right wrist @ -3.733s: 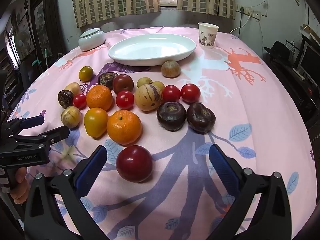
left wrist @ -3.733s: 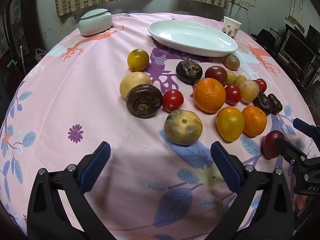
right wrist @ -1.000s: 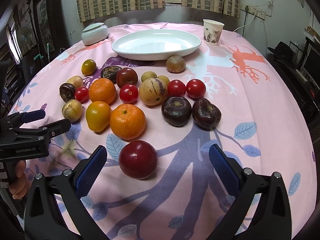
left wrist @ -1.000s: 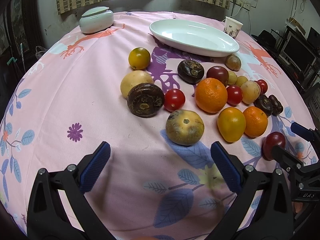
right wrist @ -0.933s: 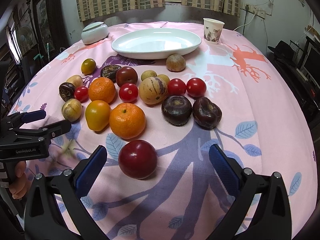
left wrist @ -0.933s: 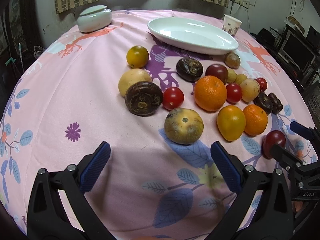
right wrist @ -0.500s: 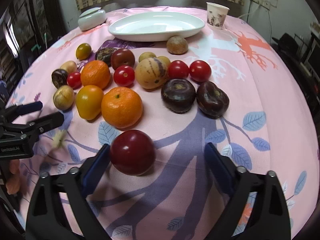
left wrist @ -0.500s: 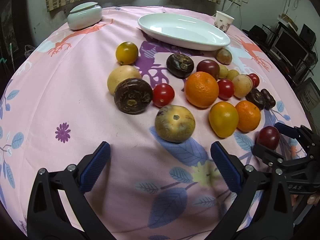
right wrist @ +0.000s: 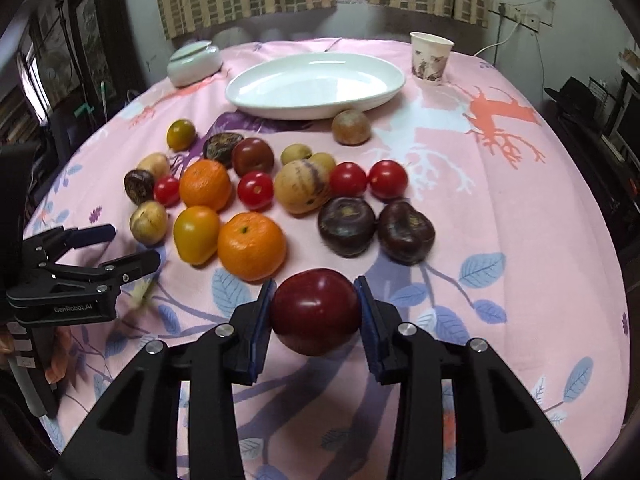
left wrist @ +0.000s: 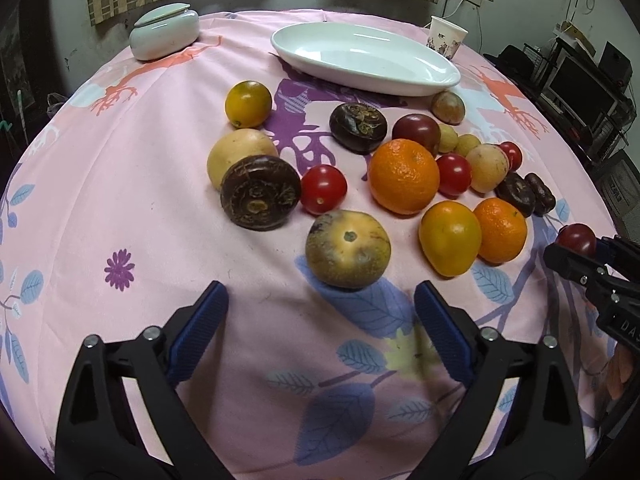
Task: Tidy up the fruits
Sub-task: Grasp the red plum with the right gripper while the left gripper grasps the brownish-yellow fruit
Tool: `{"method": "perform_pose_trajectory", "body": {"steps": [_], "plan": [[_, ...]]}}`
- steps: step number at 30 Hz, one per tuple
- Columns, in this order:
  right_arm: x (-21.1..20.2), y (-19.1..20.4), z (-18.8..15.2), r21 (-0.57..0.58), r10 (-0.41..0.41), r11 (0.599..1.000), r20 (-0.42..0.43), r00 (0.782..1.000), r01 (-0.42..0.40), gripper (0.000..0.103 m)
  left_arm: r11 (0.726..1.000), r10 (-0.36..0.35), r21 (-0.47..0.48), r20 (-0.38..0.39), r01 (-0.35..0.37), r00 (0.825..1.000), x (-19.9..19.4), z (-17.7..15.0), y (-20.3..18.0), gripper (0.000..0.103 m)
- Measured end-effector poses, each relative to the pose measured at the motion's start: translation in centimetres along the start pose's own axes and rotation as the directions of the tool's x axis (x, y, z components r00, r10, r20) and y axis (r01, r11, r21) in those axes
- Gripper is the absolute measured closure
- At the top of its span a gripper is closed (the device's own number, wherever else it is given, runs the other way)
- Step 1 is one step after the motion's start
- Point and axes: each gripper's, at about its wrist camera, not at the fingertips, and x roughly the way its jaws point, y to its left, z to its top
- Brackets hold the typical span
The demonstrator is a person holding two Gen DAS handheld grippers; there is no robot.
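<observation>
While the left claw (left wrist: pixel 320 320) hovers spread wide before a mottled yellow fruit (left wrist: pixel 348 255), the right claw (right wrist: pixel 316 312) is clamped on the dark red plum (right wrist: pixel 316 311) at the near edge of the fruit cluster on the pink-clothed worktop (right wrist: pixel 520 220). Beyond the cluster sits a white oval dish (right wrist: pixel 316 84).

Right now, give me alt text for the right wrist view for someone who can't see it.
The right gripper is shut on a dark red plum low over a pink tablecloth. Beyond it lie mixed fruits, then an empty white dish and a paper cup. The left gripper is open at far left.
</observation>
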Motion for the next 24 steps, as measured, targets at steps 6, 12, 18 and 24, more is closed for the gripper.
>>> {"method": "perform_pose_trajectory", "body": {"steps": [6,12,18,24], "plan": [[0.5,-0.9,-0.4,0.021,0.078,0.997,0.001,0.997,-0.078,0.063,0.995,0.063,0.073,-0.033,-0.060,0.997,0.3,0.6,-1.7,0.043],[-0.4,-0.6,-0.7,0.001,0.124,0.992,0.033,0.992,-0.125,0.063,0.997,0.063,0.047,-0.039,-0.062,0.997,0.5,1.5,-2.3,0.065],[-0.6,-0.5,-0.9,0.002,0.141,0.990,0.034,0.989,-0.141,0.063,0.999,0.039,0.020,-0.025,-0.038,0.999,1.1,1.9,-2.6,0.059],[0.2,-0.6,-1.0,0.014,0.132,0.991,0.012,0.991,-0.132,0.063,0.998,0.058,0.011,0.006,-0.058,0.998,1.4,2.1,-3.2,0.063]]}}
